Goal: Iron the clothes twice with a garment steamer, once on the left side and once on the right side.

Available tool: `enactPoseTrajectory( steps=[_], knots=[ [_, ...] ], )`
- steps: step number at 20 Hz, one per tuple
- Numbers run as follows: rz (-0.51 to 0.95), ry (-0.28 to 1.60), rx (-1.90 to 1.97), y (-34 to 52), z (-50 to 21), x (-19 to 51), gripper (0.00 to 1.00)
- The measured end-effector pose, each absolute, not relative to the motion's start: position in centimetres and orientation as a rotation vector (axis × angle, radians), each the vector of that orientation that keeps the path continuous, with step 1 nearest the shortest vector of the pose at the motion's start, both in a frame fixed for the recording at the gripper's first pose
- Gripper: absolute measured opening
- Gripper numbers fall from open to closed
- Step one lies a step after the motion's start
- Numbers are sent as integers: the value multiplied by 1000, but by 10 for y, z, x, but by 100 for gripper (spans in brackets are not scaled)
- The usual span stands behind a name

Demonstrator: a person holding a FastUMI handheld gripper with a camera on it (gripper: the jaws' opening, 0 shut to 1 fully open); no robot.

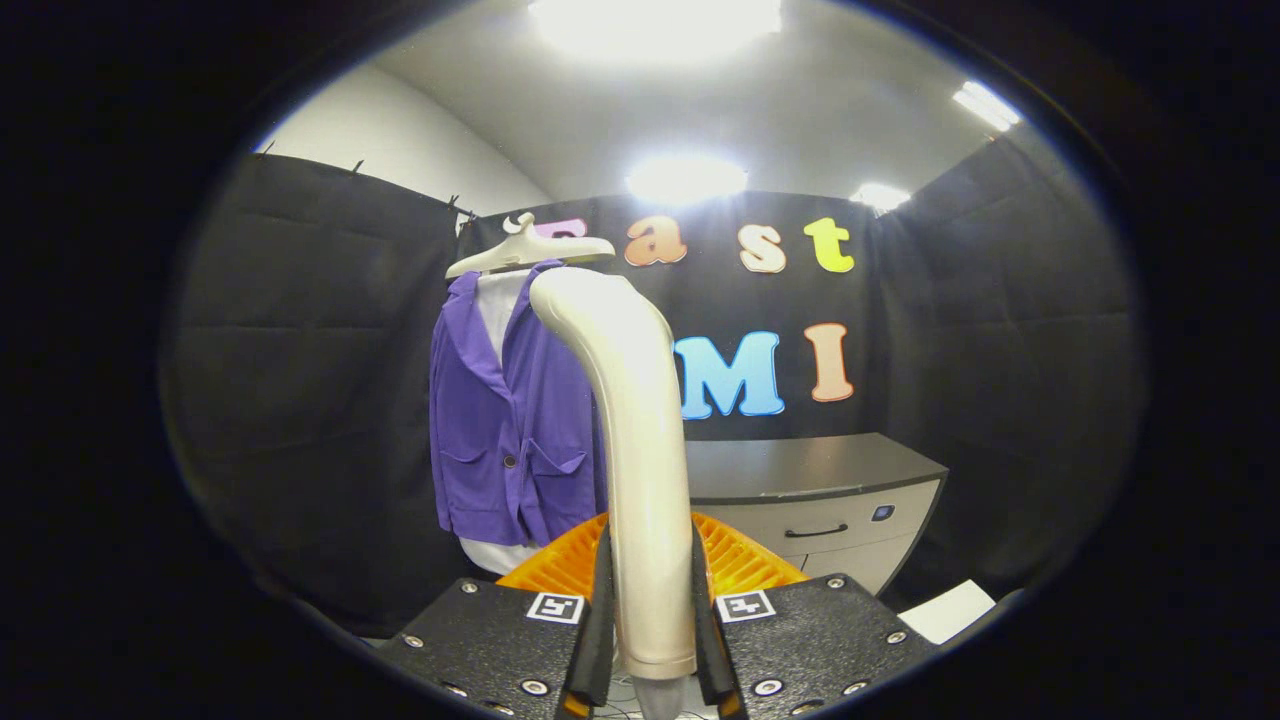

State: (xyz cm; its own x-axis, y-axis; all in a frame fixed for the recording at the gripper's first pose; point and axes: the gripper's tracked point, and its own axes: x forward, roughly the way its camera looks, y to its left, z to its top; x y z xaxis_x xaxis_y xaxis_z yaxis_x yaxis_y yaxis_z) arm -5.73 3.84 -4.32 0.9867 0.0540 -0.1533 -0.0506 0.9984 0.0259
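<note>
My tongs (652, 620) sit at the bottom centre of the frame, both fingers pressed against the handle of the garment steamer (630, 420), clamped on it from either side. The steamer stands upright between them, rising through the middle of the frame and bending to the upper left at its head. Just past that head, in the left centre, hangs the purple jacket (500, 420) over a white shirt on a pale hanger (528, 250). A grey cabinet (820, 490) stands at the right.
</note>
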Motion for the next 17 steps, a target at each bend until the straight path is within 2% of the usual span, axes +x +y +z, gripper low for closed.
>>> enactPoseTrajectory(
  steps=[10,17],
  knots=[
    [35,32,57,81,-18,-87,34],
    [29,42,31,97,-25,-87,34]
  ],
)
